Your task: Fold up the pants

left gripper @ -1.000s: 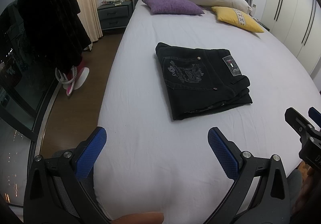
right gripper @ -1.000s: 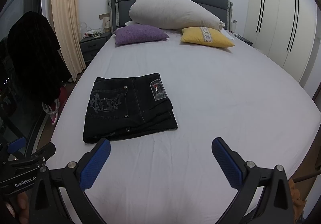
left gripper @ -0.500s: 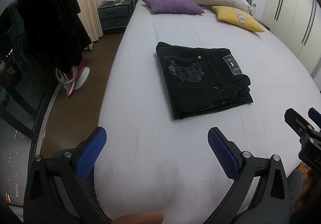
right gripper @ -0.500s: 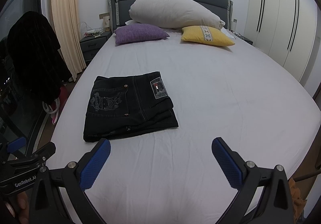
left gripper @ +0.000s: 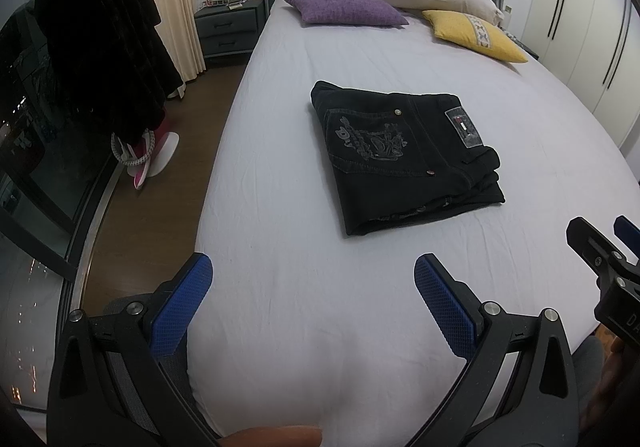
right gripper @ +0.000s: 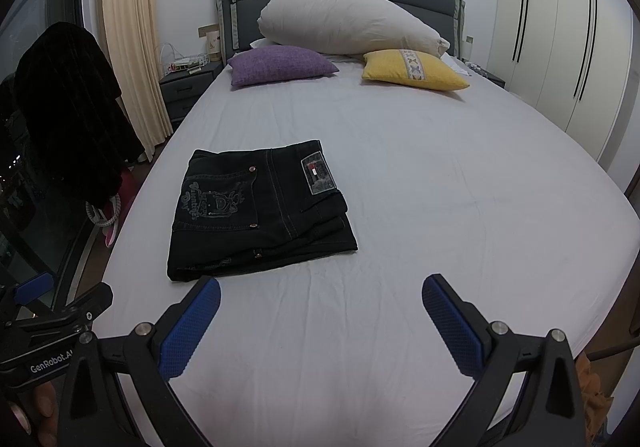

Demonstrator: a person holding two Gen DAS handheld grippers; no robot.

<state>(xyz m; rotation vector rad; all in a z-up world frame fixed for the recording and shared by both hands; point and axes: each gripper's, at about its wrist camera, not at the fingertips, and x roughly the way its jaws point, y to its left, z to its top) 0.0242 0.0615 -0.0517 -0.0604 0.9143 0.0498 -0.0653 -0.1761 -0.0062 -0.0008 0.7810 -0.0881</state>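
Pants (left gripper: 404, 155) folded on bed (left gripper: 280, 247)

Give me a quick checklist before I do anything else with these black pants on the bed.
1. Pants folded into a compact stack: ok.
2. Stack lies fully on the bed sheet, away from the edge: ok.
3. Left gripper open, holding nothing: ok.
4. Right gripper open, holding nothing: ok.
5. Both grippers apart from the pants: ok.
6. Bottom layers aligned under the stack: cannot tell; the near-right layers look slightly staggered.
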